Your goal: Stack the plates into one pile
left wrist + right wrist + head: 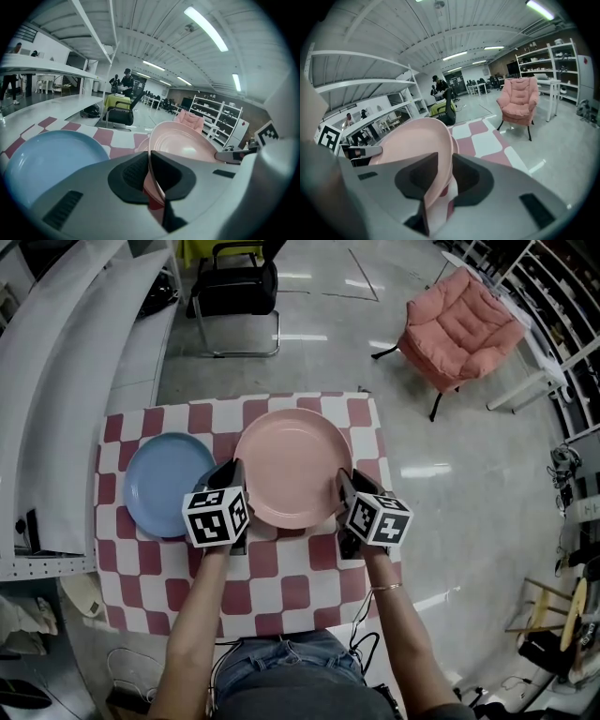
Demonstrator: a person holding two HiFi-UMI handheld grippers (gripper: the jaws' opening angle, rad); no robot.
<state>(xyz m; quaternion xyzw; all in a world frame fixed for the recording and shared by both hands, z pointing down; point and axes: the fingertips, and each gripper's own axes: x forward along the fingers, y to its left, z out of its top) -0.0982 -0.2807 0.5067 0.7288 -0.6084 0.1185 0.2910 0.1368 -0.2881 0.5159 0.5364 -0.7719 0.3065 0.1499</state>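
Head view shows a red-and-white checked desk (309, 587) beneath a round, glossy pink plate (292, 465). A smooth blue plate (164, 479) lies just left of it. The left hand-held gripper (234, 468) and right hand-held gripper (341, 480) each pinch the pink plate's thin rim, on opposite sides.

A round, shallow pink plate (292, 468) is held face-up over the middle of the checkered tabletop (281, 589). Its left rim is clamped by the left gripper (233, 471) and its right rim by the right gripper (343, 482). A round blue plate (167, 482) is seen lying flat just beside it, to its left.
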